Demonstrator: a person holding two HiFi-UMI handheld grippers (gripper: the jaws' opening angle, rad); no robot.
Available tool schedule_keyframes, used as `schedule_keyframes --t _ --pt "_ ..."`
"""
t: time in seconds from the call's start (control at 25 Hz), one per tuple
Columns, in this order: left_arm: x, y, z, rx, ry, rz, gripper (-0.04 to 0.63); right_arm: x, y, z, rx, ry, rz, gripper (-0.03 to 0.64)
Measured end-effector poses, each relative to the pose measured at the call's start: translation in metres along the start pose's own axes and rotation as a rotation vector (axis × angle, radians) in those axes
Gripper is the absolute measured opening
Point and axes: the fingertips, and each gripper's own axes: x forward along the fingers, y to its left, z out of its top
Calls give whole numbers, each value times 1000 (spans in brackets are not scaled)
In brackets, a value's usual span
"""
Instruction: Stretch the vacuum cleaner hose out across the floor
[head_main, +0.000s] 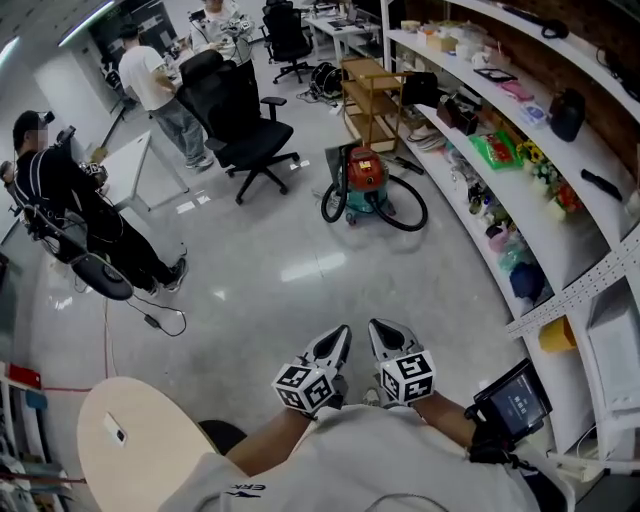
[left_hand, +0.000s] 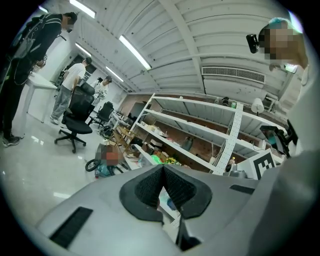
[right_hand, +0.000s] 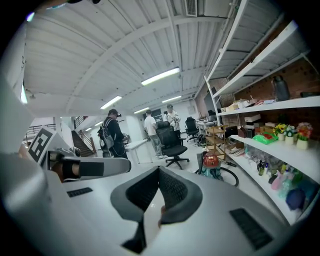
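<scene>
holding small items (head_main: 495, 150), shelves (head_main: 552, 226) stand near the vacuum cleaner (head_main: 365, 182).

My left gripper (head_main: 338, 342) and right gripper (head_main: 382, 335) had pale grey shells tapering to dark tips. Each carried a cube (head_main: 305, 388) faced with black-and-white square markers. Up close, the left pads (left_hand: 150, 187) were black and finely ribbed inside a dark surround, and the right pads (right_hand: 172, 190) looked the same. I wore a white T-shirt (head_main: 380, 460) with small dark lettering, and a black strap (head_main: 487, 440) at the right wrist.
</scene>
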Motion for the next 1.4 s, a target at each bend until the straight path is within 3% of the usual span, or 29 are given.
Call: schedule_keyframes --t 0.44,0.96,1.4 --pt "63 28 15 14 64 -9 2 43 -54 15 63 16 -31 -6" --pt "162 123 92 -3 52 -93 2 168 -108 78 27 13 -116 -6" --pt "196 192 126 -42 25 -90 2 252 -119 102 12 27 -126 -6"
